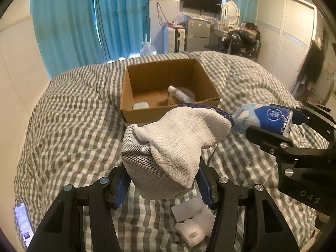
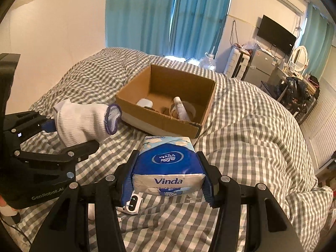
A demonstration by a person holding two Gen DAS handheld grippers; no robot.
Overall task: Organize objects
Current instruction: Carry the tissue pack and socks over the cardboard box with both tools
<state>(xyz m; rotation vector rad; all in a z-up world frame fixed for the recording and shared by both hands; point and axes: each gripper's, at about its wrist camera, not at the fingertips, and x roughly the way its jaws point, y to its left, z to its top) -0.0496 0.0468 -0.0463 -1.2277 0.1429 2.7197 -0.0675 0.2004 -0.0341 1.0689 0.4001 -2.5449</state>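
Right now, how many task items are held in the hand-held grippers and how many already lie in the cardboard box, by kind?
Held, white sock in left hand-held gripper: 1
Held, Vinda tissue pack in right hand-held gripper: 1
In cardboard box, white tube: 1
In box, tape roll: 1
In box, small white container: 1
Total: 5

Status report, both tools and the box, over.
Left tool shut on white sock. Right tool shut on tissue pack. Both short of cardboard box, already holding a tube. Path clear.
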